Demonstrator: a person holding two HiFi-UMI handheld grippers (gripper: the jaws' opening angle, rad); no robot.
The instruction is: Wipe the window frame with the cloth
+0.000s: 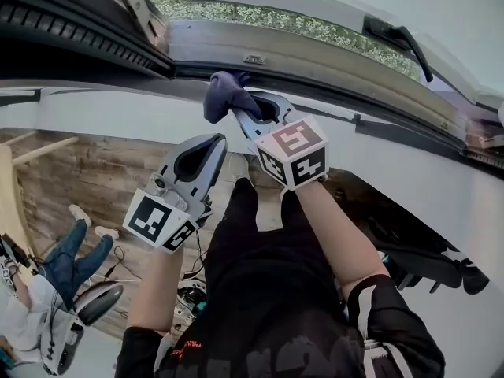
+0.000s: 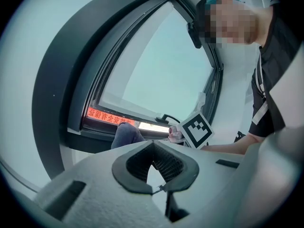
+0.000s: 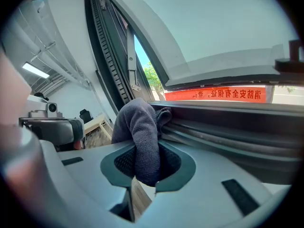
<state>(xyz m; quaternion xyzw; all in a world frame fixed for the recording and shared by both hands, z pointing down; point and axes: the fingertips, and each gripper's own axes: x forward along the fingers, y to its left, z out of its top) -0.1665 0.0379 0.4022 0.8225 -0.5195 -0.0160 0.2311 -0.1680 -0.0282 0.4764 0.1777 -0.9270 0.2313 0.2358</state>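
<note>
The right gripper [image 3: 144, 178] pinches a fold of the dark cloth [image 3: 137, 127], its bunched top touching the window frame [image 3: 223, 122]; dragging along the frame's ridges could tug it free. The left gripper [image 2: 159, 188], pressed together and empty, hangs below the frame.

The left gripper [image 2: 159, 188] is holding its two pale jaws drawn together, their tips meeting just below the dark padded hollow, with nothing sitting between them. Beyond the jaws a bunched dark cloth [image 2: 127, 134] is resting against the lower rail of the dark window frame [image 2: 90, 87], just under a glowing red strip of lettering [image 2: 107, 115], while the right gripper's marker cube [image 2: 196, 129] is standing near the cloth's right side. A person in a black top [image 2: 280, 56] is leaning in at the right edge, one bare forearm [image 2: 228, 147] reaching toward that cube.
</note>
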